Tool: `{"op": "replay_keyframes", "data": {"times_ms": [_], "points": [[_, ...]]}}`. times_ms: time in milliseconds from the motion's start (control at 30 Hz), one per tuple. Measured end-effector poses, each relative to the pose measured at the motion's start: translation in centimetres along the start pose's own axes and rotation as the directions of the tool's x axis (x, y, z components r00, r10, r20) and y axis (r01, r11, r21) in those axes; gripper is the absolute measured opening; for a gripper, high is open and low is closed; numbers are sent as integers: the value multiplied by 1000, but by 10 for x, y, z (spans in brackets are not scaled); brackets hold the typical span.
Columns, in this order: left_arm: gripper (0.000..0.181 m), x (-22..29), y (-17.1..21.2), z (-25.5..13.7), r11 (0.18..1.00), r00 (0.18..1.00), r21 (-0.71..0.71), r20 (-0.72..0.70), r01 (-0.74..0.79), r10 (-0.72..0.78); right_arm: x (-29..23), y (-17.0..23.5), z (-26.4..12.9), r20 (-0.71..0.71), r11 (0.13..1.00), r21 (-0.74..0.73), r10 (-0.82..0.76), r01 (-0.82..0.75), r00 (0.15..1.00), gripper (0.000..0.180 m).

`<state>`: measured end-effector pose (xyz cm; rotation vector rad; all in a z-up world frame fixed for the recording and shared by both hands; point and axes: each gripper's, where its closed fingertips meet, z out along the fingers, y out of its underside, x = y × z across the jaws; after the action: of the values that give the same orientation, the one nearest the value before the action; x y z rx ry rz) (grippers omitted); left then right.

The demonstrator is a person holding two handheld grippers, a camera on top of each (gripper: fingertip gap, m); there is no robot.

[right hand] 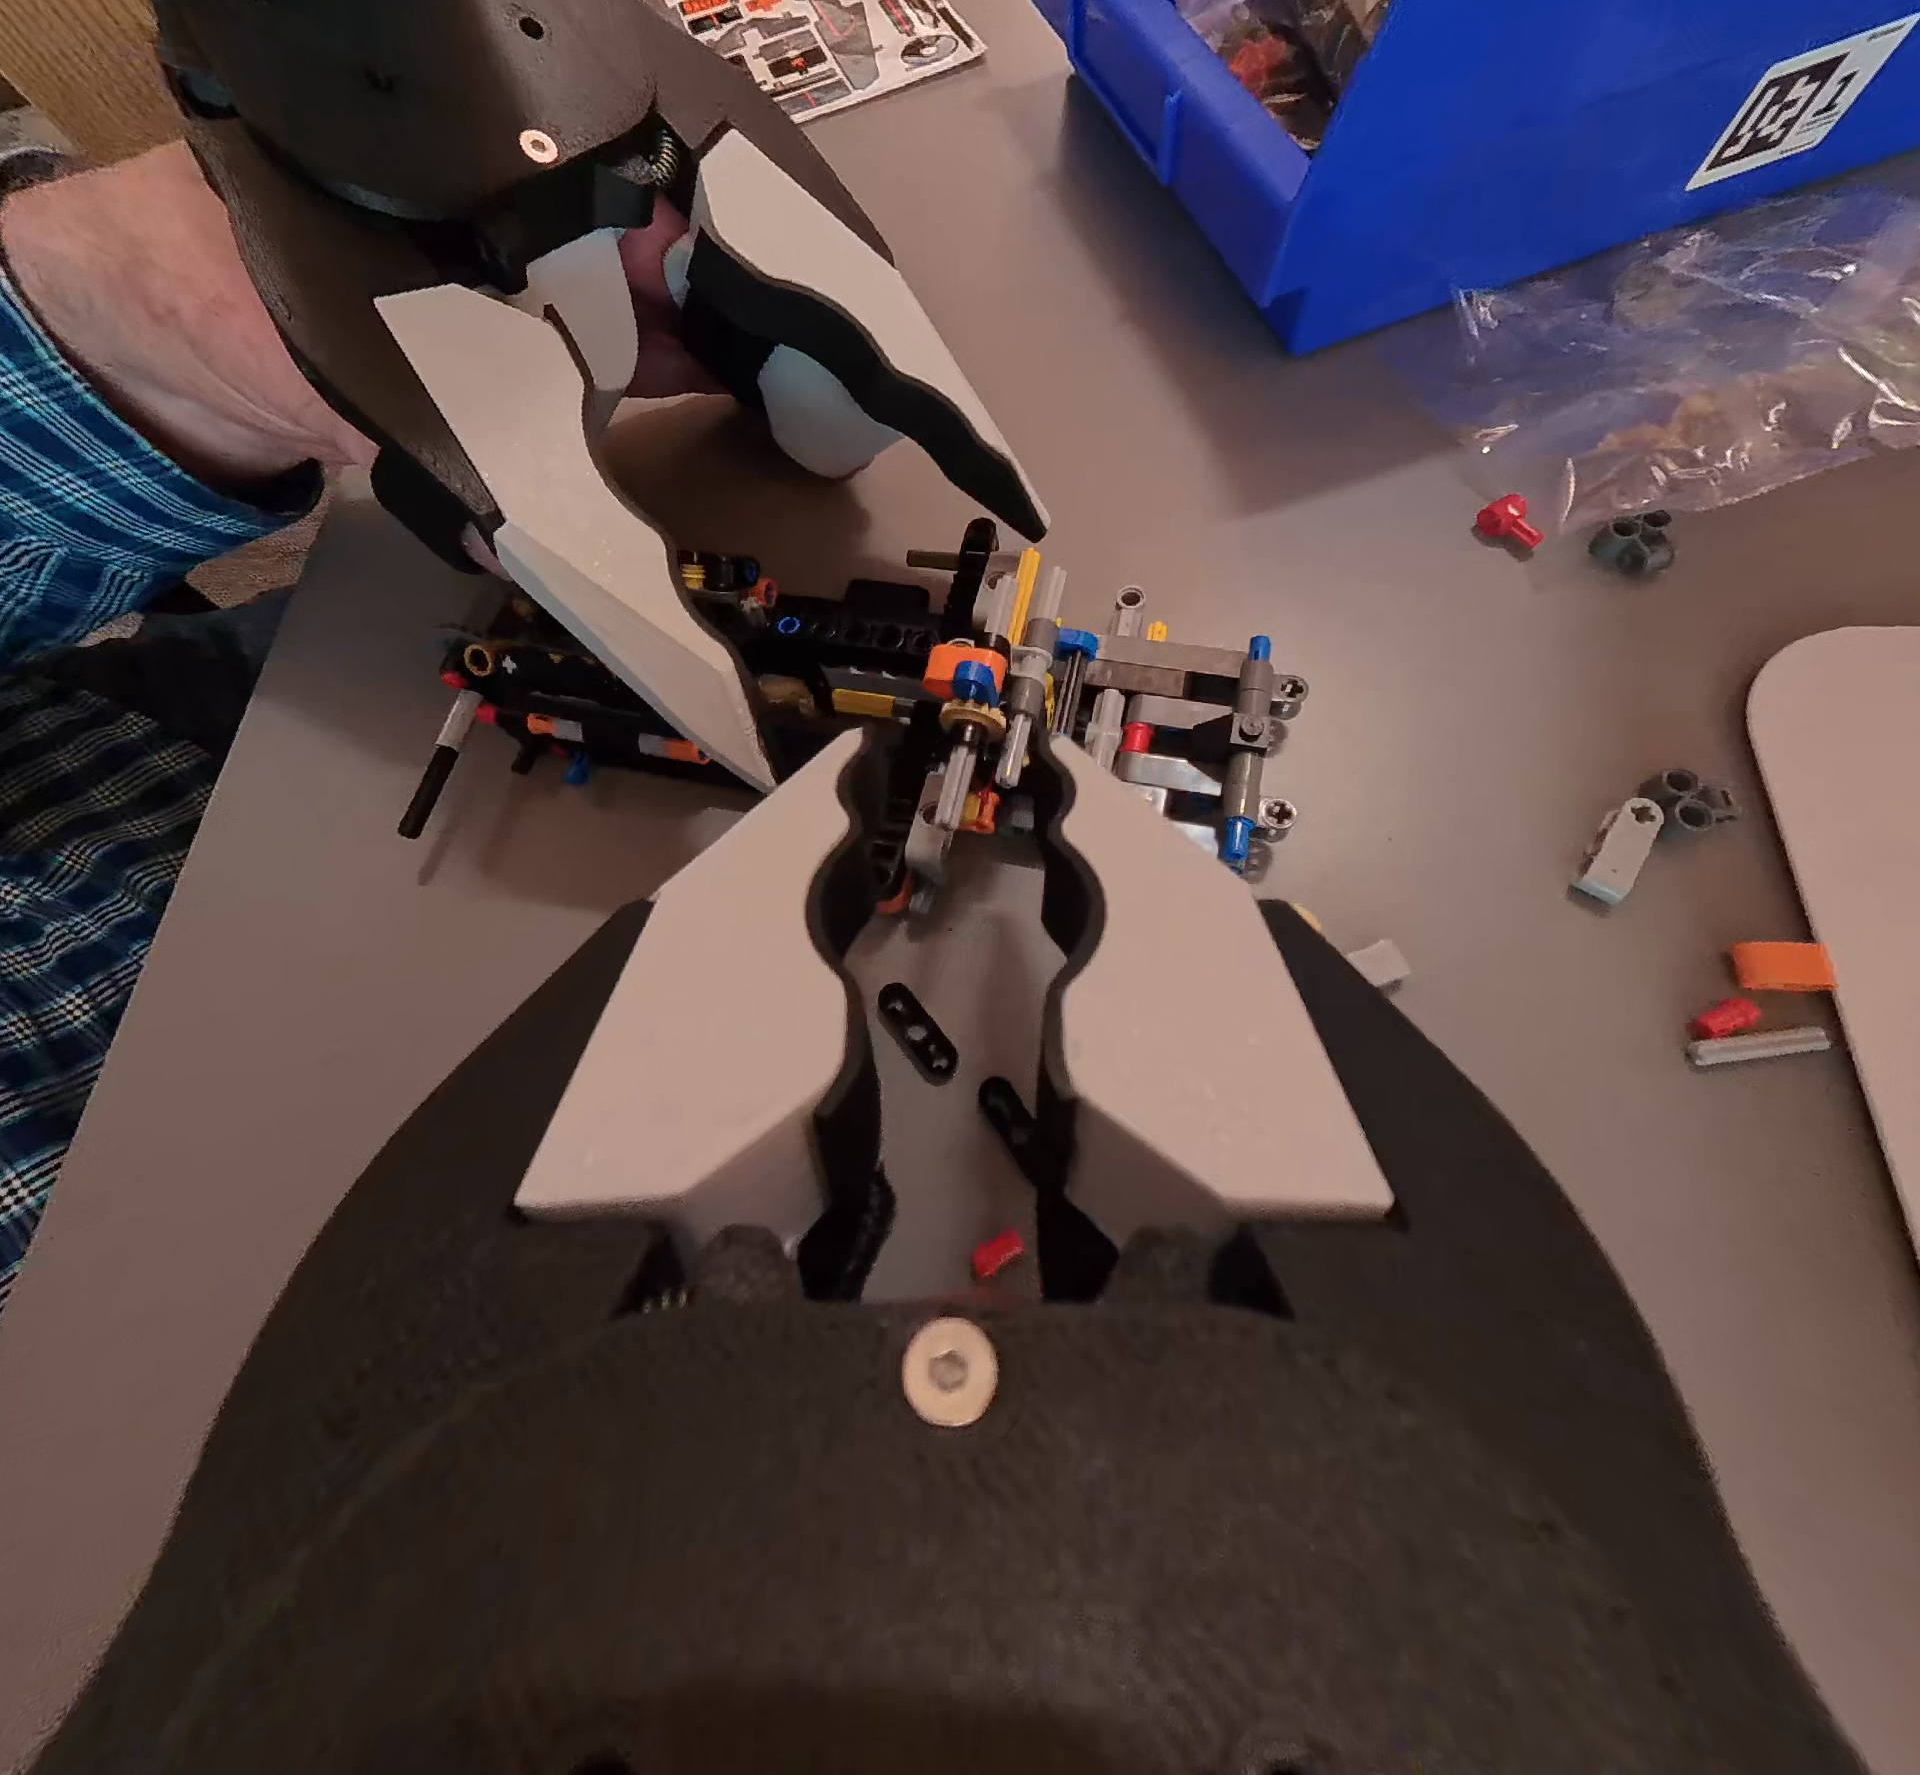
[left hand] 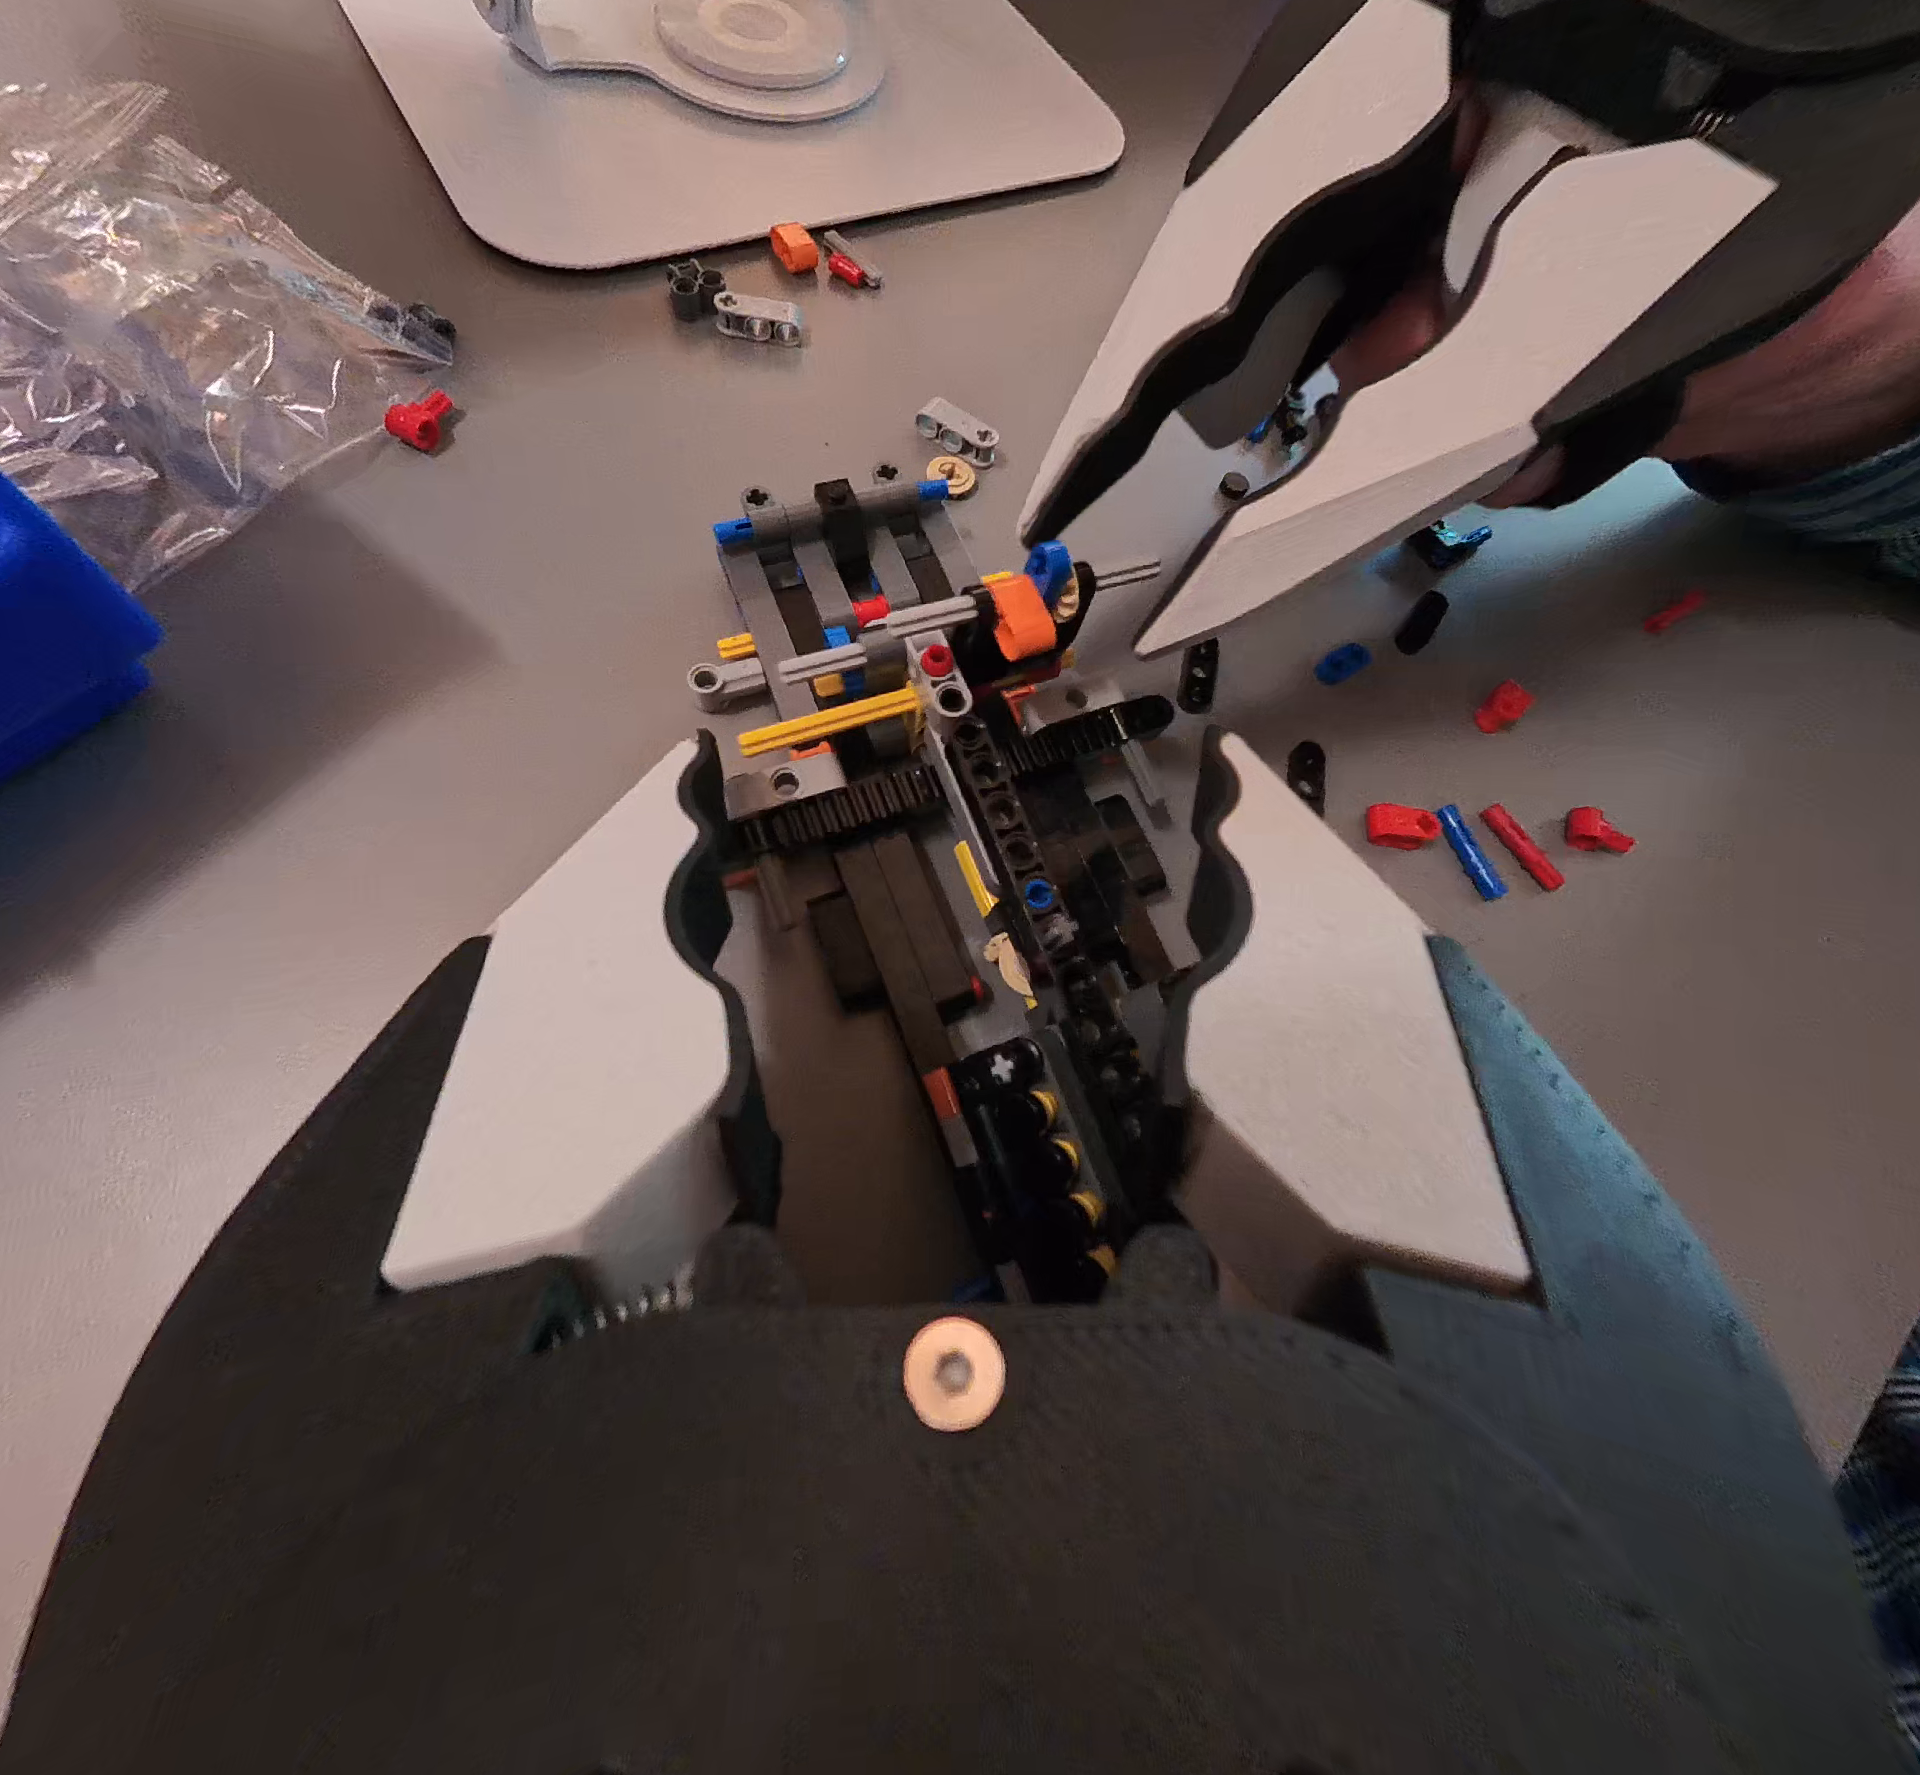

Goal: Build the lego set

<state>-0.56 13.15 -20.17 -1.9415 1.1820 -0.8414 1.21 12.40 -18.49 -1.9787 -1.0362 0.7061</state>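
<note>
The lego model [left hand: 935, 790], a long black and grey frame with yellow, blue and orange parts, lies on the grey table [left hand: 416, 790]. My left gripper [left hand: 956, 759] straddles its black near end, and both fingers press its sides. In the right wrist view the left gripper [right hand: 899, 655] comes in from the upper left over the model [right hand: 862, 645]. My right gripper [right hand: 956, 743] is at the model's side, its jaws a little apart around a grey axle [right hand: 961, 769] carrying an orange piece [right hand: 951, 665] and a tan gear [right hand: 971, 712]. The right gripper [left hand: 1086, 593] also shows in the left wrist view.
Loose red, blue and black pieces [left hand: 1475, 842] lie right of the model. Others [left hand: 769, 312] lie by a white stand base [left hand: 727, 146]. Crinkled plastic bags [left hand: 156, 323] sit at left. A blue bin [right hand: 1455, 167] of bagged parts and a sticker sheet [right hand: 821, 11] stand farther off. Both grippers' tips are close together, under 4 cm apart.
</note>
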Motion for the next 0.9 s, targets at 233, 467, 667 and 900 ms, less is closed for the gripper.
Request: {"op": "replay_keyframes", "data": {"times_ms": [233, 467, 667, 900], "points": [[98, 3, -2, -1, 1000, 1000, 16, -19, 6, -6, -1, -4, -8, -13, 999, 5, -41, 41, 999, 33], [106, 7, -5, -2, 999, 998, 32, -52, 22, -21, 1, -11, -27, -45, 997, 54, -49, 52, 998, 39], [108, 5, -8, -7, 996, 996, 74, -69, 60, -55, 7, -6, -56, -91, 995, 78, -54, 61, 994, 43], [109, 4, -12, -13, 989, 991, 115, -102, 94, -83, 22, 17, -92, -167, 993, 95, -58, 74, 984, 43]]}}
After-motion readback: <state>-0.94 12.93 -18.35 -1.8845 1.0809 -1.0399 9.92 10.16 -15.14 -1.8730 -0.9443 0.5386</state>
